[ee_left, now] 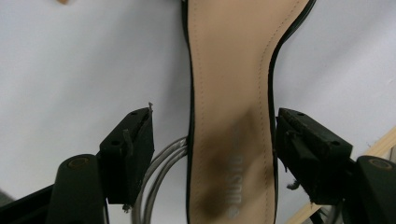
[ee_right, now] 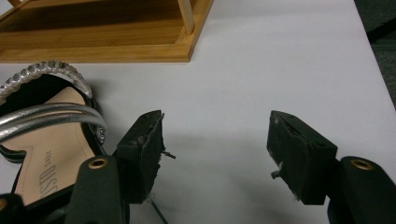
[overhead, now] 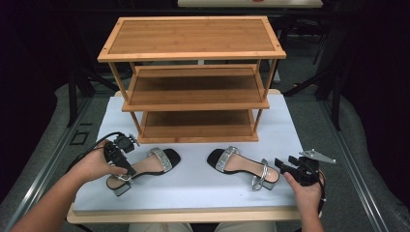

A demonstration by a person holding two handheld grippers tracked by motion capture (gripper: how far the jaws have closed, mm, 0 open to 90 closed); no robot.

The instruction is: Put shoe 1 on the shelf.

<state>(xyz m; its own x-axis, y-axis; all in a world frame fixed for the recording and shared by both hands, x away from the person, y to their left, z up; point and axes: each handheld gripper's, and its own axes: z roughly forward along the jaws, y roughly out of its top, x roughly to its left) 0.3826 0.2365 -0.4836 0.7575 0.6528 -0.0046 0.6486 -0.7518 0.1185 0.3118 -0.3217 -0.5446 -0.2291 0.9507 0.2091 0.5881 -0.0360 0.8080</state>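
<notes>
Your left gripper [ee_left: 215,154] fingers wide, straddling left sandal [ee_left: 231,116] heel, toe cut off at 12. Right gripper [ee_right: 215,158] fingers wide, empty. Rack [overhead: 193,87] shelves bare.

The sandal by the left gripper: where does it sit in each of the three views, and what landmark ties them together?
High view: the left sandal lies on the white mat, lower left, heel under the left gripper.
Left gripper view: its tan insole runs up the centre between the open jaws.
Right gripper view: not in it; the sandal at the left edge there is the right sandal.
Shared landmark: the white mat.
</notes>
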